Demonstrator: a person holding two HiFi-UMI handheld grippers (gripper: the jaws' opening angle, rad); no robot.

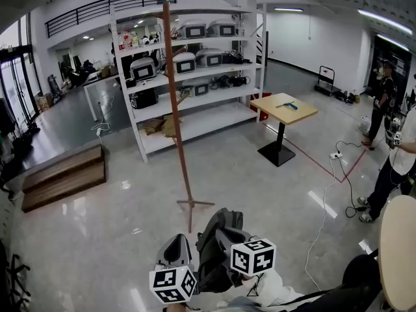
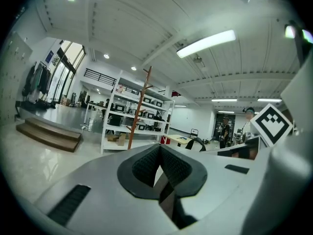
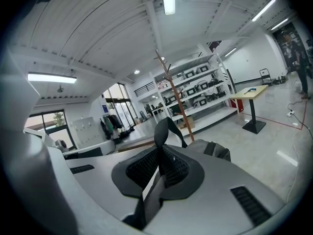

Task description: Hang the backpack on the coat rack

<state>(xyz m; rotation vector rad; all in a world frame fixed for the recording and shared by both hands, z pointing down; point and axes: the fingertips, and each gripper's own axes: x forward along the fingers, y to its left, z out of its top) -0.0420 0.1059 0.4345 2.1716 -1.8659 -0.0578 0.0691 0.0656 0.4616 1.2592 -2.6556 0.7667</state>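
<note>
**A:** How far along is the hanging?

**B:** Only at the beginning, I judge. The coat rack (image 1: 177, 119) stands on the open floor (image 1: 84, 239) in front of the shelving unit (image 1: 201, 99). Its top pegs are bare.

**A:** And the backpack?

**B:** The grey and black backpack (image 1: 218, 242) is held up close to the person, well apart from the rack's foot. Carrying it over and hooking it on a peg are both left to do.

**A:** The fingers?

**B:** The right gripper (image 3: 159, 166) is clenched on a black strap (image 3: 164, 129). The loop of the strap rises above the fingers and mesh webbing passes down between them. The left gripper (image 2: 159, 168) is pressed together too, on what seems to be a thin strap seen edge-on.
</note>
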